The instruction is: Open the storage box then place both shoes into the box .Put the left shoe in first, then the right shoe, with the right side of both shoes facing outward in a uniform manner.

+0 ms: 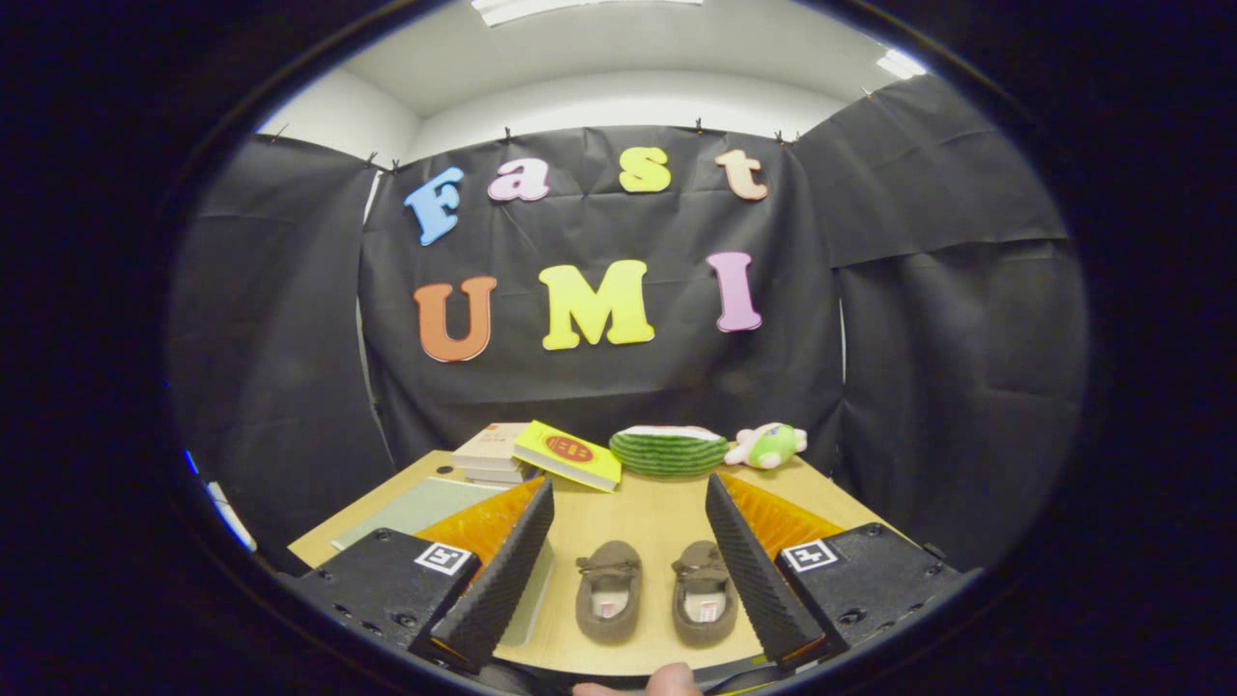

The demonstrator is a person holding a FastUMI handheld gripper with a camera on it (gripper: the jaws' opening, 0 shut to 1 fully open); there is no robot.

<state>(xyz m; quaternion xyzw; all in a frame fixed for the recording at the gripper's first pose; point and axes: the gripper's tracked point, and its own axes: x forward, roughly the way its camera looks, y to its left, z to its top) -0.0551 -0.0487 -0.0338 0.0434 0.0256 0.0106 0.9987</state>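
Two brown moccasin shoes lie side by side on the wooden table (638,512), toes pointing away: the left shoe (609,592) and the right shoe (704,594). They sit between and below my spread fingers. My gripper (630,491) is open, held above the table with nothing between its fingers. A flat grey-green storage box (425,507) lies on the table's left part, partly hidden behind my left finger (507,570).
At the table's far edge stands a stack of books (495,452) with a yellow book (568,454) leaning on it, a green striped watermelon-shaped cushion (669,450) and a small green plush toy (769,445). A fingertip (667,681) shows below the table's near edge.
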